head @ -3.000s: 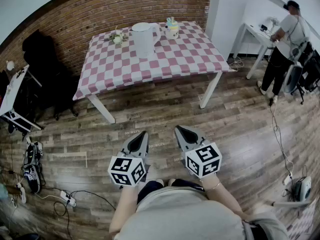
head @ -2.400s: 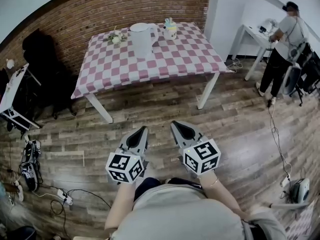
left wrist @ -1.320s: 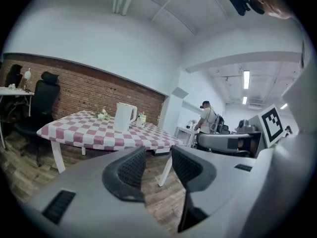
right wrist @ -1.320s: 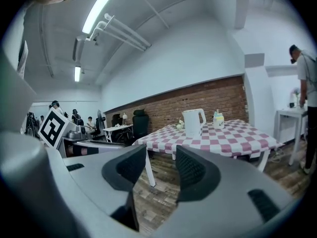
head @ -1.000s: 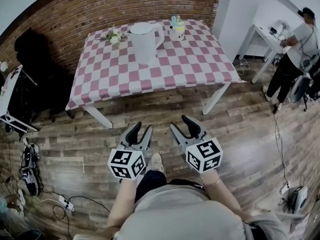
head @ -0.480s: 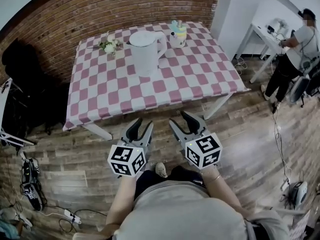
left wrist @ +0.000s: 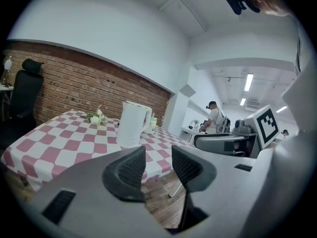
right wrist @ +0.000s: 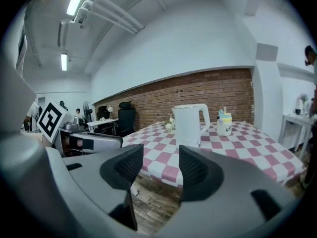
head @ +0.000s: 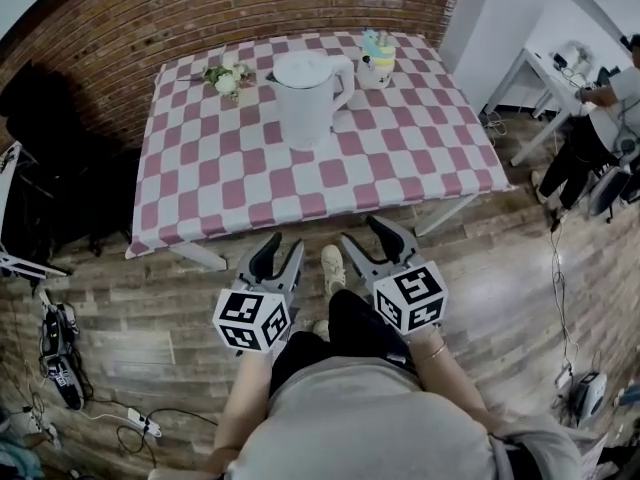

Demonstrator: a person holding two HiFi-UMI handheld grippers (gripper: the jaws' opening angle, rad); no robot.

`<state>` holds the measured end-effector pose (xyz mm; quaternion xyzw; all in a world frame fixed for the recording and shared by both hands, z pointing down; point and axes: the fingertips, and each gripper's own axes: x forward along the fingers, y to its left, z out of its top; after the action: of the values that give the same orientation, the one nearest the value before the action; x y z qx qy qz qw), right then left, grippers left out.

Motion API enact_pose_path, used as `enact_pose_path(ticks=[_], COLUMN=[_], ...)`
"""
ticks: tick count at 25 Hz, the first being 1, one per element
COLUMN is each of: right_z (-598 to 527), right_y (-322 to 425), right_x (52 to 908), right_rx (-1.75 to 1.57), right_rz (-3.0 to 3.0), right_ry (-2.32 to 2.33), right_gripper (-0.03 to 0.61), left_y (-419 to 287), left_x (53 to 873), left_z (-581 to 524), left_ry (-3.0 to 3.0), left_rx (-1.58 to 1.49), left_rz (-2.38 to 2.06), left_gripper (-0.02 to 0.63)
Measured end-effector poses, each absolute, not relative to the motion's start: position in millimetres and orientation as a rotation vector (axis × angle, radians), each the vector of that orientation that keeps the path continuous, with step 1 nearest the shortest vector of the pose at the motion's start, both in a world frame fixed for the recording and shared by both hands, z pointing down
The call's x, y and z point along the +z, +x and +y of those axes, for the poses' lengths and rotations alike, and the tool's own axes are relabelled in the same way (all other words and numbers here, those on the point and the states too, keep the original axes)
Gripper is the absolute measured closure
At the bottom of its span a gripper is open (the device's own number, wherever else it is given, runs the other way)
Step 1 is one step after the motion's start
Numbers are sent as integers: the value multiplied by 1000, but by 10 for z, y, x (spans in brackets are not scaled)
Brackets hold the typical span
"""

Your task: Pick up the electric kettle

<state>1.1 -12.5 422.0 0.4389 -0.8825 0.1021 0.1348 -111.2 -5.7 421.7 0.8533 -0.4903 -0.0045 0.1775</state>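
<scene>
The white electric kettle (head: 305, 98) stands upright with its lid down on the far half of the checked table (head: 230, 178), handle to the right. It also shows ahead in the left gripper view (left wrist: 132, 124) and in the right gripper view (right wrist: 189, 124). Both grippers hang side by side over the wooden floor, just short of the table's front edge and well away from the kettle. My left gripper (head: 278, 258) (left wrist: 158, 165) is open and empty. My right gripper (head: 375, 240) (right wrist: 161, 167) is open too; its jaws have just been opening, with nothing between them.
A small bunch of flowers (head: 225, 76) lies left of the kettle and a pastel cup (head: 377, 56) stands to its right. A brick wall runs behind the table. A person (head: 600, 118) stands at a white desk (head: 545, 78) far right. Shoes and cables (head: 55, 348) lie at the left.
Both grippers have moved forward together toward the table, which now fills more of the view. The right jaws stand slightly wider than before.
</scene>
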Motion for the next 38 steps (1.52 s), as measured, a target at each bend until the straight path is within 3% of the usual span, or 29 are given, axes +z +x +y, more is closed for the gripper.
enact_pose_path(ticks=[15,28,38], right_z=[-1743,-3155,-3670], right_y=[167,432,440], right_x=[4163,4175,4499], right_rx=[313,321,355], right_rz=[-2601,-2585,-2538], right_ry=[1317,1312,1196], right_gripper=[359,360,359], left_y=[-1389,-1399,-1264], left_x=[4151,4211,4457], left_z=[-1442,-2674,-2983], left_ry=[2383,2375,2429], left_rx=[-33,17,196], left_rz=[-1495,-1511,-1368], left_gripper=[443,319,258])
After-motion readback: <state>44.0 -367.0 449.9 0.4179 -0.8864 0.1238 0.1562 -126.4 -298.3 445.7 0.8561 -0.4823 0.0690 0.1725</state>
